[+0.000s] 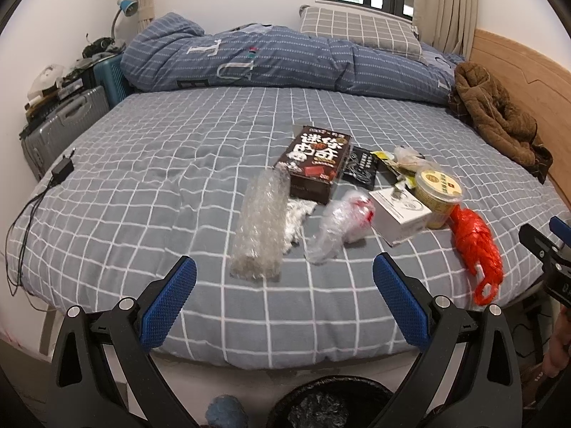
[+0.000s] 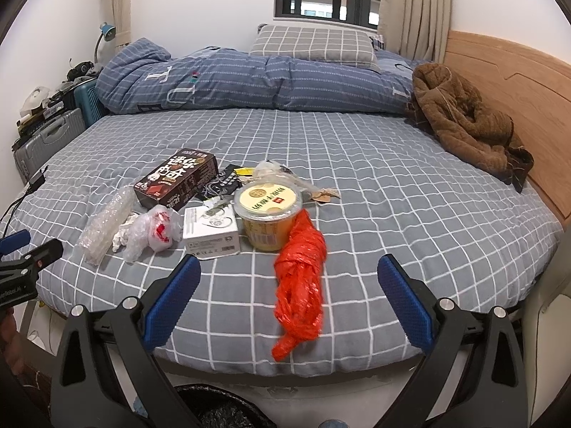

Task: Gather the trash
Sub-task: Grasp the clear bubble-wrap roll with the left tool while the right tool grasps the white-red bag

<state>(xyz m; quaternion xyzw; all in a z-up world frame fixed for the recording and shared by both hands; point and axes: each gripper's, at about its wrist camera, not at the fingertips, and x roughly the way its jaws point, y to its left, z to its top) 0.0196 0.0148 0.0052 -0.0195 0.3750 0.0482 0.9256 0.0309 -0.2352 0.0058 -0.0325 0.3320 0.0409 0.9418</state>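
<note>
Left wrist view: the left gripper hangs wide open and empty over the bed edge, facing a bubble wrap roll; a black-lined bin waits below.

Right wrist view: the right gripper, spread wide and empty, frames a red plastic bag. Collection looks unstarted; next, a reach forward and a pinch.
</note>
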